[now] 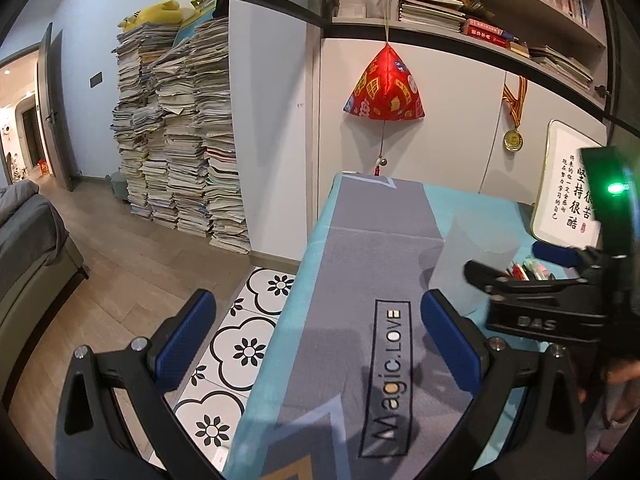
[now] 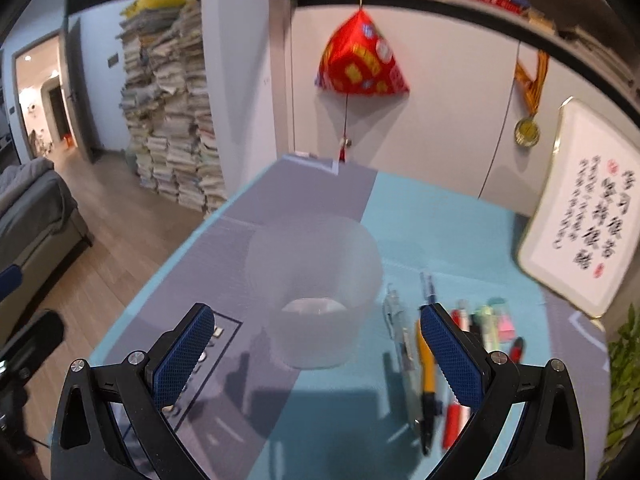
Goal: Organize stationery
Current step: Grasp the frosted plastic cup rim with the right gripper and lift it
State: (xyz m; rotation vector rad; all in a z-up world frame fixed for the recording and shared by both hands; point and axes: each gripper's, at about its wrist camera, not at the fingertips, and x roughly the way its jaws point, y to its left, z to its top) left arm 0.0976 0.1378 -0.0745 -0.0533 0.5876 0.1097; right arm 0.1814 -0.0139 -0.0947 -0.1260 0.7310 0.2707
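Observation:
A frosted translucent cup (image 2: pixel 316 292) stands empty on the grey-and-teal desk mat (image 2: pixel 340 420). Several pens lie in a row right of it: a clear pen (image 2: pixel 400 332), a yellow pen (image 2: pixel 427 372), a red pen (image 2: pixel 454 420) and highlighters (image 2: pixel 496 320). My right gripper (image 2: pixel 320 356) is open and empty above the mat, the cup between and beyond its fingers. My left gripper (image 1: pixel 320 344) is open and empty over the mat's left part. The cup (image 1: pixel 468 264) and pens (image 1: pixel 528 270) show at right in the left wrist view, partly hidden by the right gripper (image 1: pixel 552 304).
A framed calligraphy board (image 2: pixel 580 224) leans at the desk's back right. A red hanging ornament (image 2: pixel 360 60) and a medal (image 2: pixel 527 132) hang on the wall. Tall paper stacks (image 1: pixel 180 132) stand on the floor left of the desk. A green plant (image 2: pixel 624 380) is at right.

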